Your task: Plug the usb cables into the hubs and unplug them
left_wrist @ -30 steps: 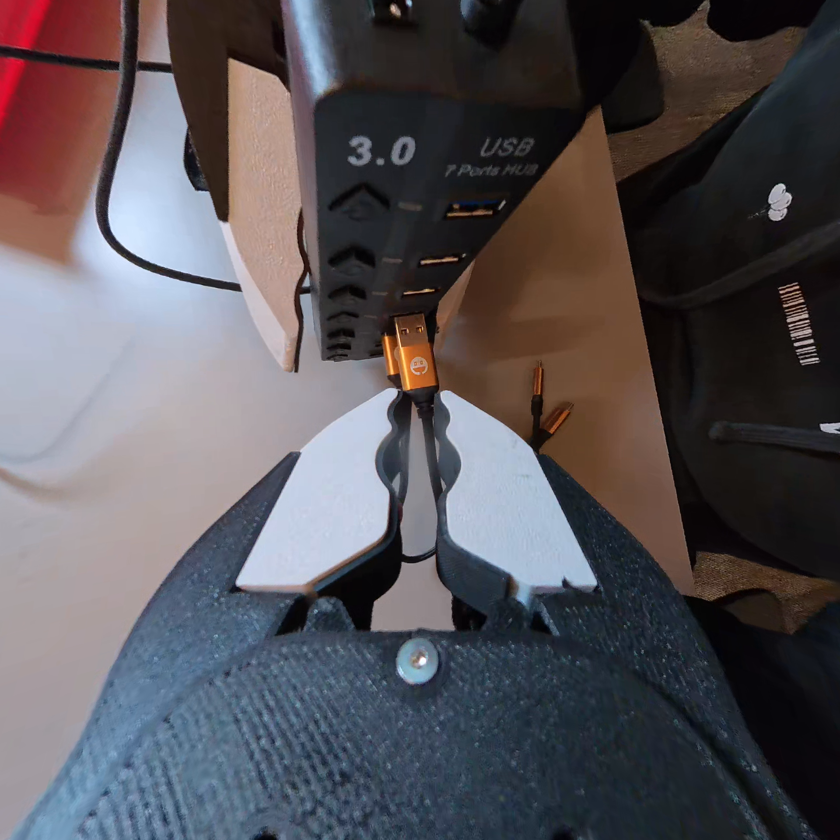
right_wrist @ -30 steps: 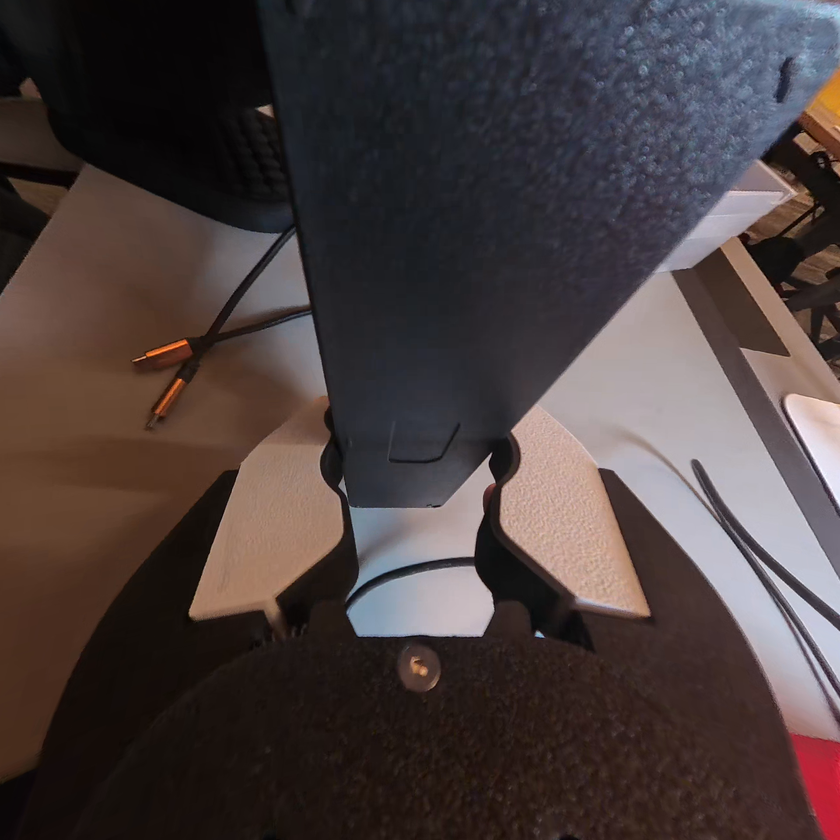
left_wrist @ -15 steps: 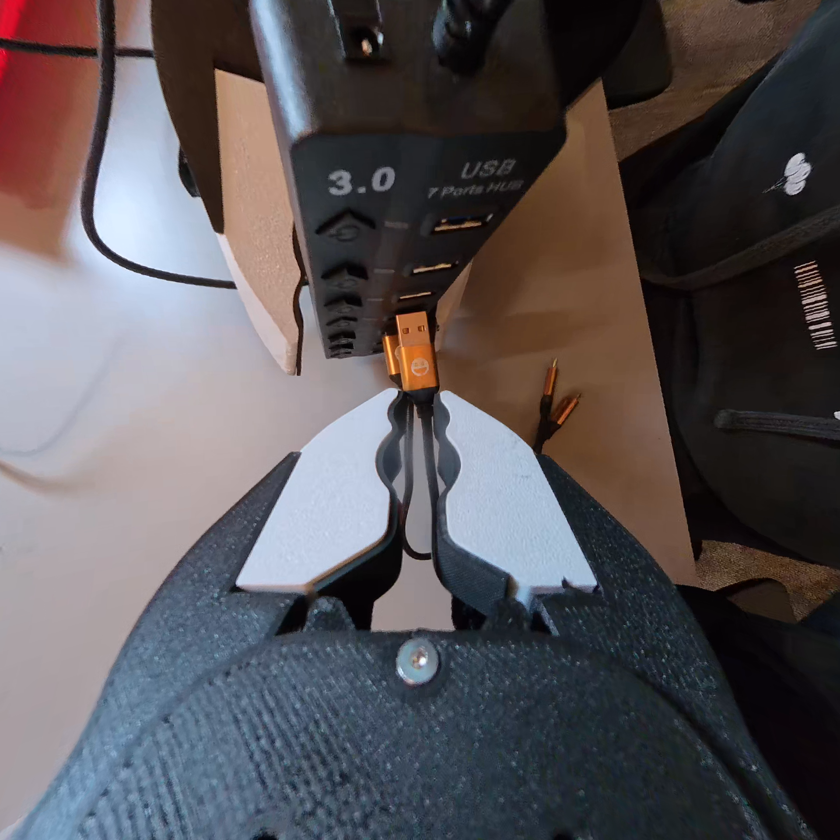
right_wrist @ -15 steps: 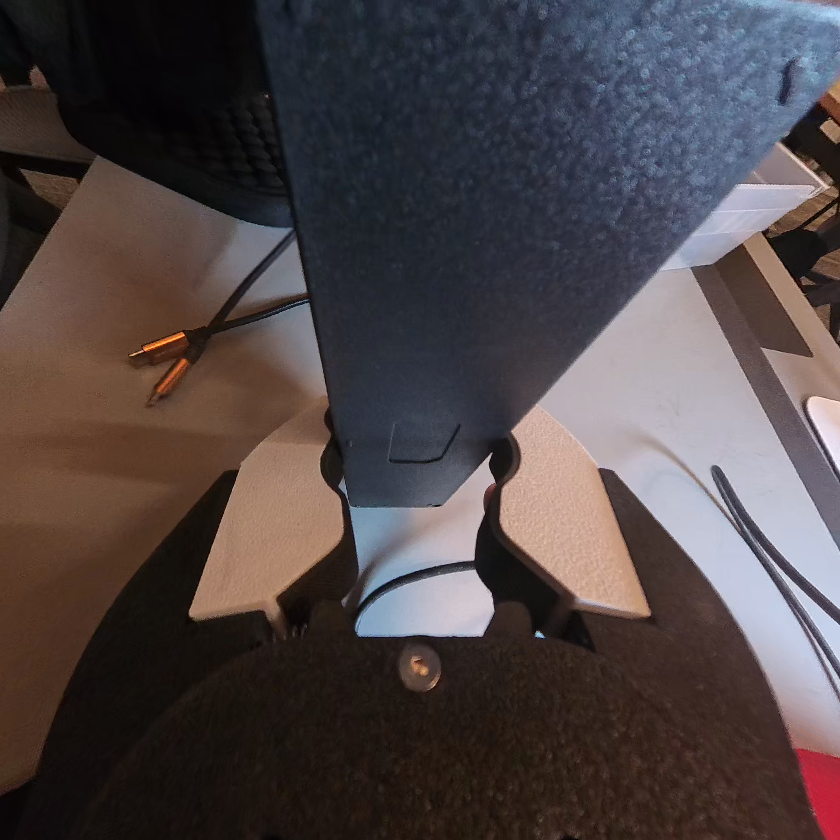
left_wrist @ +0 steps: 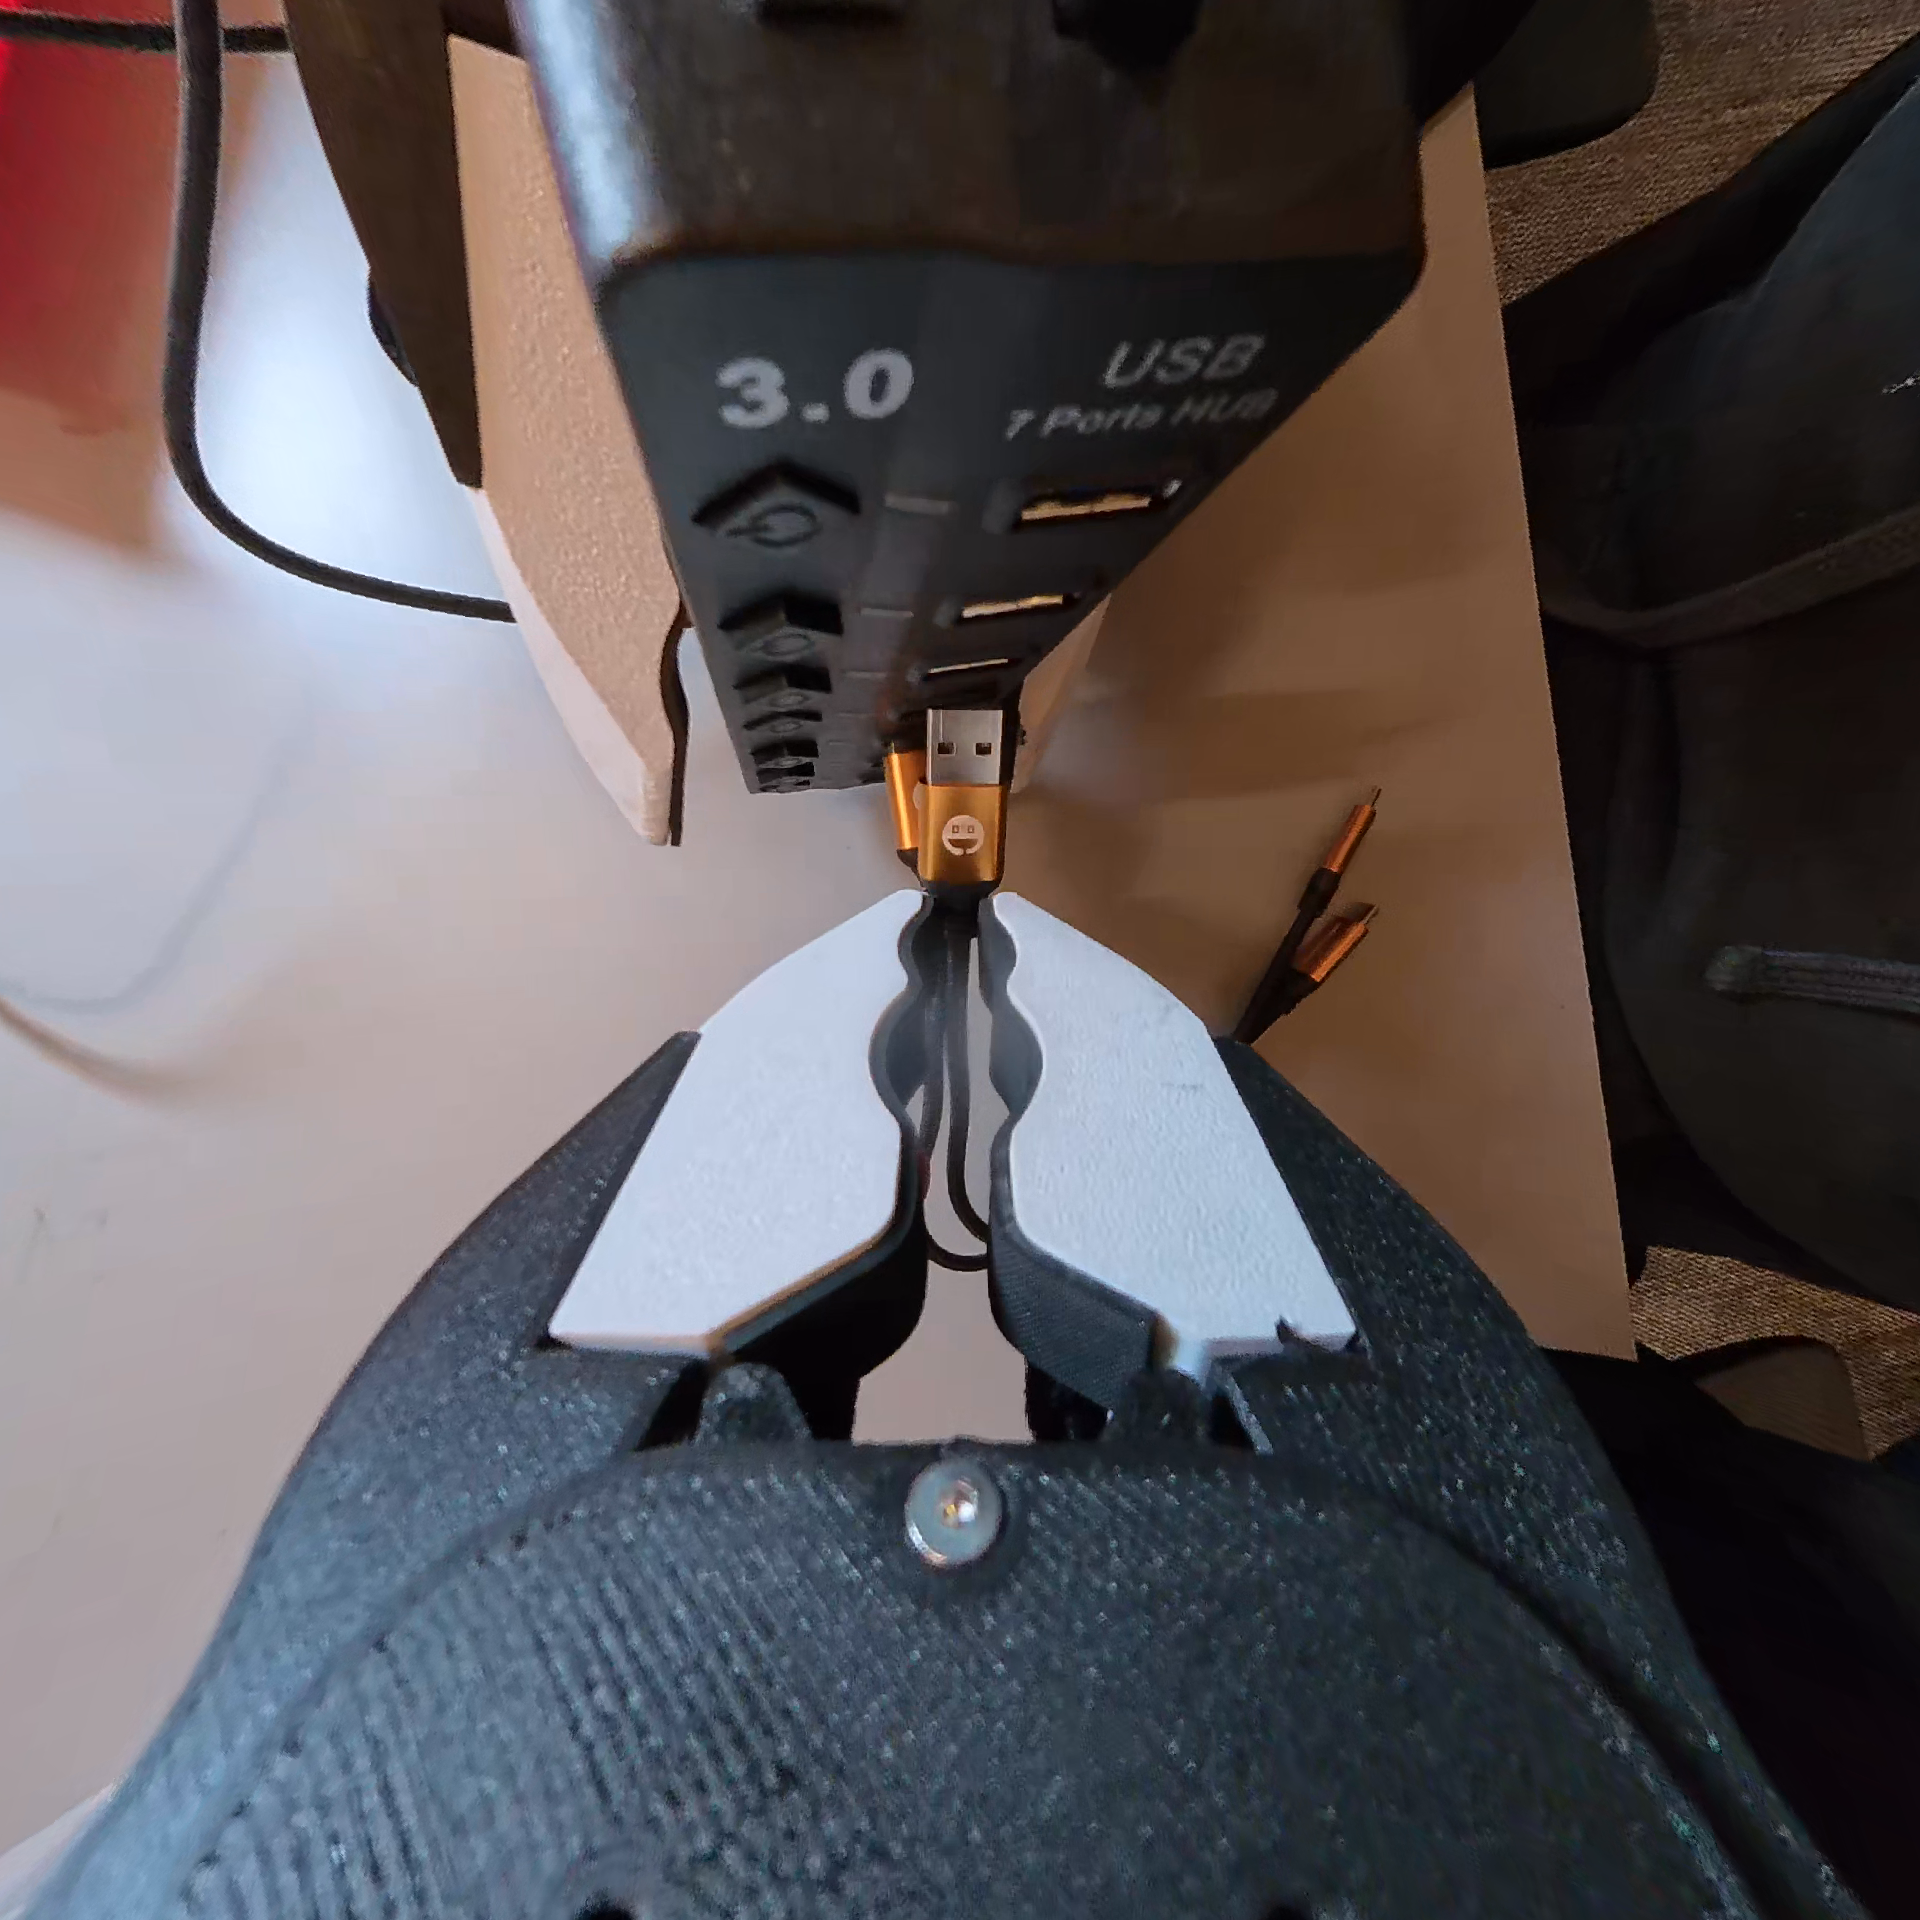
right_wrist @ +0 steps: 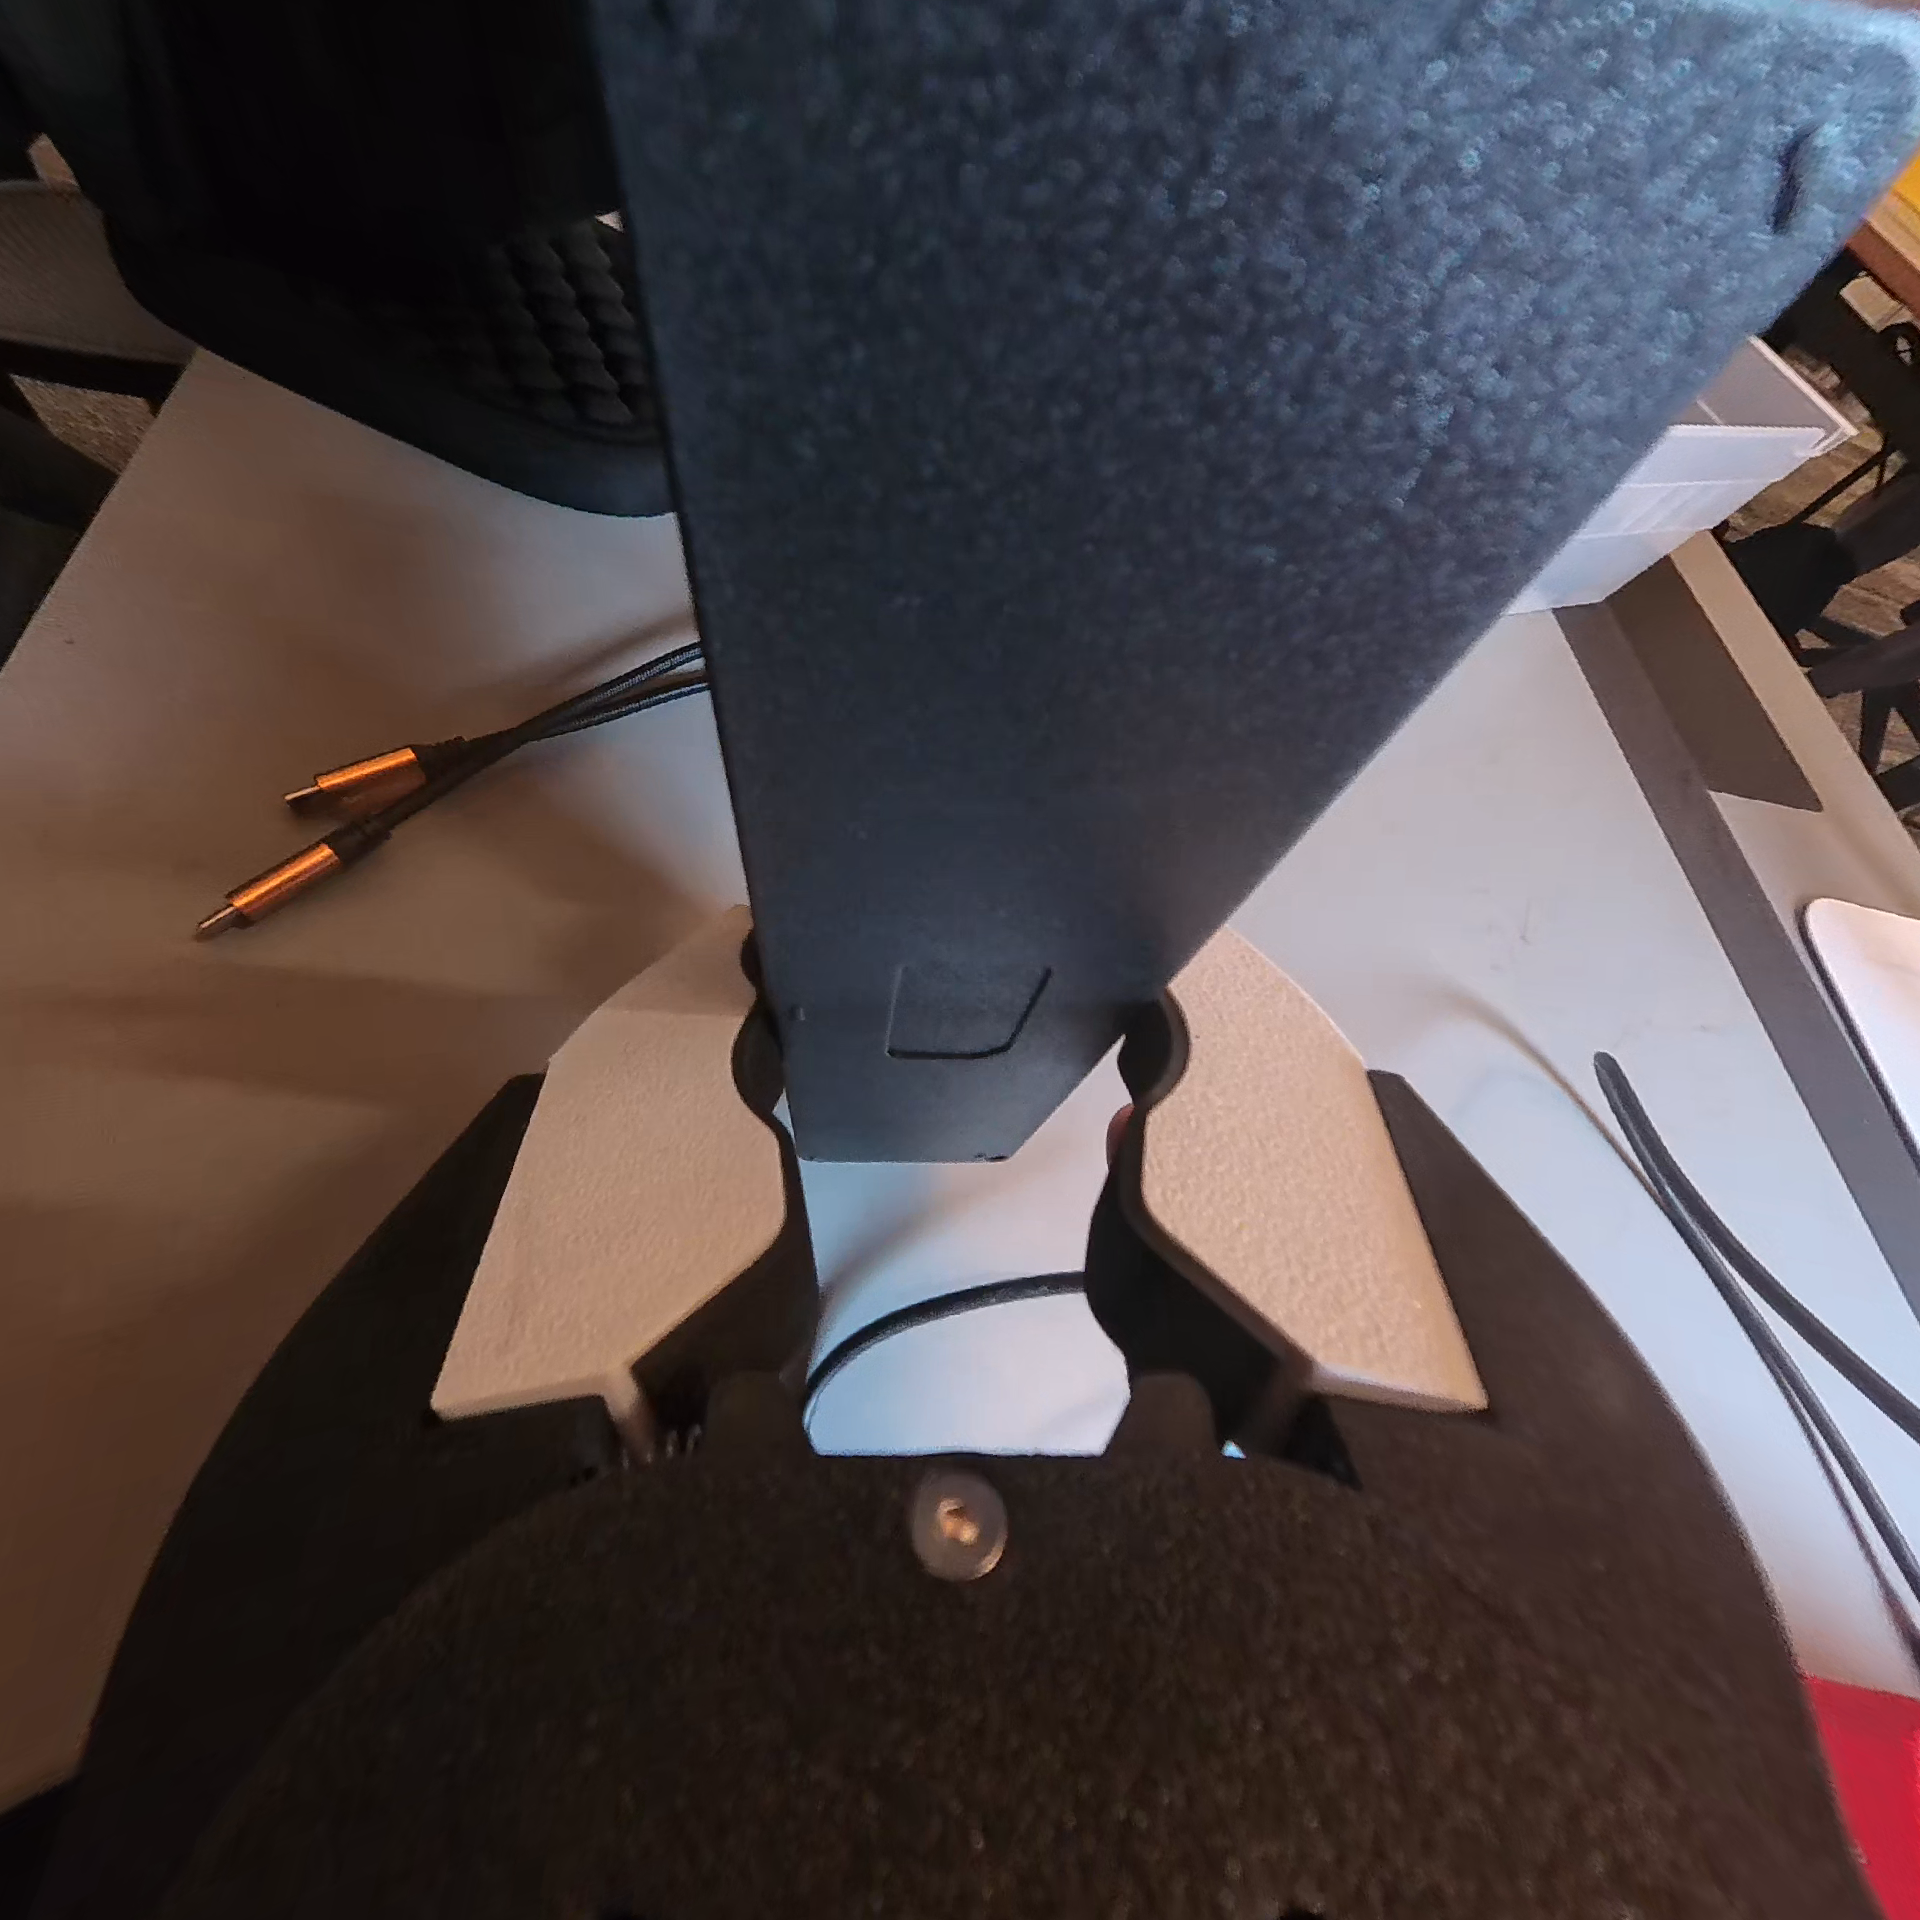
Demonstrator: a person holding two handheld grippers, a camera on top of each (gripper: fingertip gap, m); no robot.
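Observation:
In the left wrist view my left gripper [left_wrist: 956, 899] is shut on two thin black cables. An orange USB plug [left_wrist: 964, 821] sticks out past the fingertips, its bare silver end showing just in front of the lower ports of the black hub [left_wrist: 935, 468]. A second orange plug [left_wrist: 902, 805] sits beside it against the hub; I cannot tell if it is inserted. My right gripper [right_wrist: 956, 987] is shut on the hub's narrow end [right_wrist: 935, 1070] and holds it up off the white table [right_wrist: 364, 1039]; the hub's underside [right_wrist: 1091, 416] fills that view.
Two small orange cable ends lie loose on the table [right_wrist: 312, 831], also seen near the table's right edge [left_wrist: 1340, 904]. A thin black cable [left_wrist: 197, 457] loops at the left. A dark garment [left_wrist: 1745, 727] lies off the edge. A white box [right_wrist: 1704, 488] and black cables [right_wrist: 1725, 1278] lie at the right. From either gripper's tips it is about 20 centimeters to the dark garment [left_wrist: 1745, 727].
The hub has come closer to the left gripper and looks larger. The orange plug stays in the left gripper, just at the hub's lower ports. Both grips are unchanged.

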